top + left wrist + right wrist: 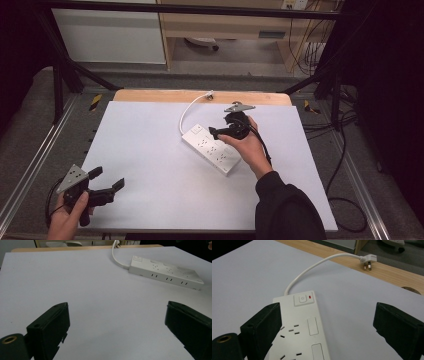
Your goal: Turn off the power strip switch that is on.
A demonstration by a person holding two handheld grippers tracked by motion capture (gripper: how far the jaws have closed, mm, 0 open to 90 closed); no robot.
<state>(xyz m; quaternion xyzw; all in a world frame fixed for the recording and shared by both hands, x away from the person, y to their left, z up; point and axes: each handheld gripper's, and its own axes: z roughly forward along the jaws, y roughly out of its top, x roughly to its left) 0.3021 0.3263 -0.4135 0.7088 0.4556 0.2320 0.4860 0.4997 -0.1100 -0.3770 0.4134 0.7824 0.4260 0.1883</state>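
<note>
A white power strip (211,149) lies at an angle in the middle of the table, and shows farther off in the left gripper view (166,272). Its white cord curves back to a plug (209,95) resting on the wooden strip. My right gripper (215,132) hovers over the strip's switch end, open. In the right gripper view its jaws (327,325) stand wide apart above the strip (299,327), with the switch button (302,299) and the plug (368,261) ahead. My left gripper (107,179) is held near the front left corner, open, nothing between its jaws (117,325).
A white sheet (150,150) covers the table, with a bare wooden strip (150,96) along the far edge. Black frame bars (65,70) rise at both back sides. Loose cables (345,165) lie on the floor to the right.
</note>
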